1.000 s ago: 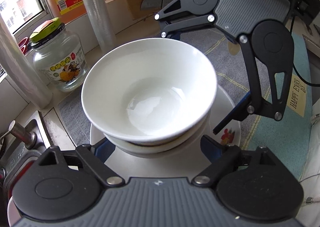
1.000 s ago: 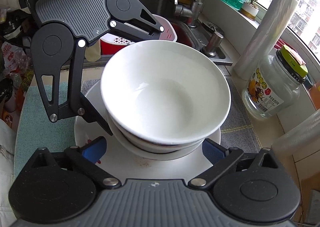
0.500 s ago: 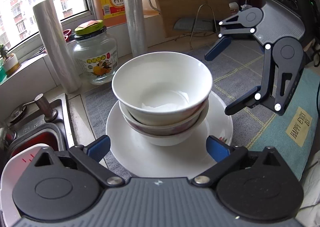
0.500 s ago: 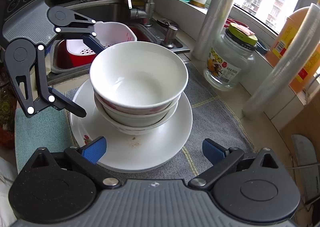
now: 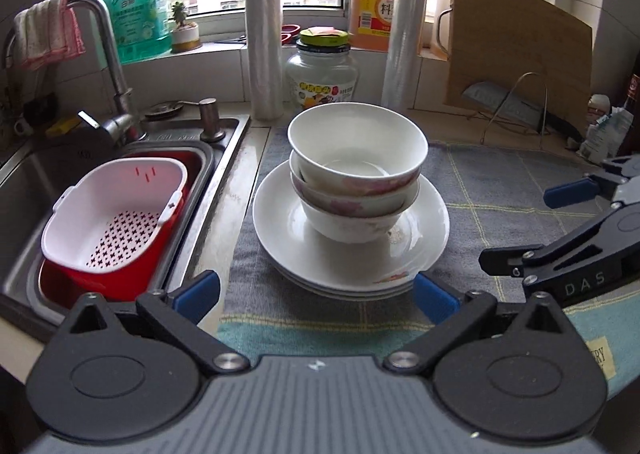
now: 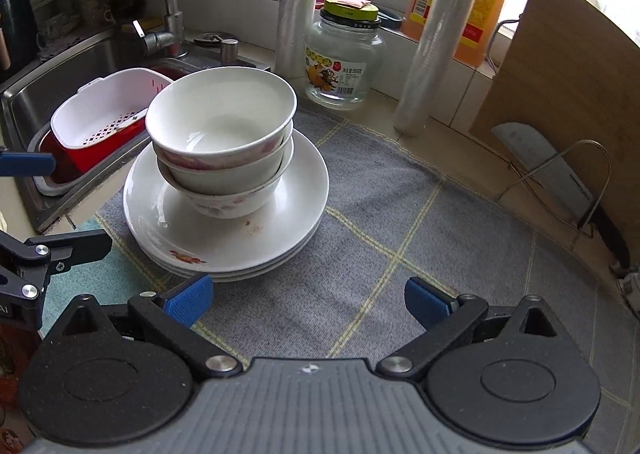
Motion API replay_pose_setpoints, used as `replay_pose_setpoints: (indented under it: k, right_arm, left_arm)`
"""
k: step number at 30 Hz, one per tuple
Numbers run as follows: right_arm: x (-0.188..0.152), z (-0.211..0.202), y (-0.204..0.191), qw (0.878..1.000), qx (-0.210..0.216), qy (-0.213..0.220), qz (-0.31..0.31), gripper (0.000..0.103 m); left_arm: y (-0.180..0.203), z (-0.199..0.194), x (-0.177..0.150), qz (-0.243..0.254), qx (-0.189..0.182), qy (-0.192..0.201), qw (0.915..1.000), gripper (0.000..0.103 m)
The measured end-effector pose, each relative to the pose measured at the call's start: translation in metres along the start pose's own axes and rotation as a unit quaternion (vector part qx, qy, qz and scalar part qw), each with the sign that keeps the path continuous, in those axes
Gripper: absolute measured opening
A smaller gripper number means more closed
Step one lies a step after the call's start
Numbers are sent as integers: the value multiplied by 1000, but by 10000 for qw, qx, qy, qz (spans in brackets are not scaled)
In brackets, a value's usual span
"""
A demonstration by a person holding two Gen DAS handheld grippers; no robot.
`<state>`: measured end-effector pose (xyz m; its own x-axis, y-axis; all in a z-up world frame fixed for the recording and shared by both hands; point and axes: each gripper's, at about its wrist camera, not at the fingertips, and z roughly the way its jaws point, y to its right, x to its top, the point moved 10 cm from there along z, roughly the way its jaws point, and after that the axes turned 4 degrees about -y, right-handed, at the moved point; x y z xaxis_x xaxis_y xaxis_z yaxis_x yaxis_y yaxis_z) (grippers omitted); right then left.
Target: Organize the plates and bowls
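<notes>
We have pulled both grippers back from the dishes since a second ago, when they were close around the top bowl. Now our left hand-held gripper point(image 5: 316, 294) is wide open with nothing in it; its jaws have just been opening. Our right hand-held gripper point(image 6: 308, 300) is wide open too and holds nothing.

The bowls point(image 5: 356, 174) sit one inside the other on the pile of plates point(image 5: 424, 250), and the plates rest on the gray cloth point(image 6: 400, 214) on the surface, just beside the sink point(image 5: 224, 158).

We think the pile could get into trouble. The bowls look a bit crooked, so a bump from a gripper could tip them. The plates are near the edge of the sink, so a push that way could slide them in, onto the white basket point(image 5: 116, 214). The glass jar point(image 6: 346, 62) and the tall rolls point(image 6: 448, 34) stand close behind, and a big reach could knock them over.
</notes>
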<state>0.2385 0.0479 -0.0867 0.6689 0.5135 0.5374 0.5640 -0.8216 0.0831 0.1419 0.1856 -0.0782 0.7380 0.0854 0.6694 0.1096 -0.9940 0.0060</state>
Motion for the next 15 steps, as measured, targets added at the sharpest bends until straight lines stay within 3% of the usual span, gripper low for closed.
replay_pose_setpoints:
  k: [6, 15]
  right_arm:
    - [-21, -37, 2, 9988, 76, 215, 441, 103]
    - [-35, -72, 6, 9967, 113, 495, 631, 103]
  left_arm:
    - [15, -41, -9, -329, 676, 71, 9971, 102]
    - [28, -76, -15, -550, 827, 229, 9948, 102]
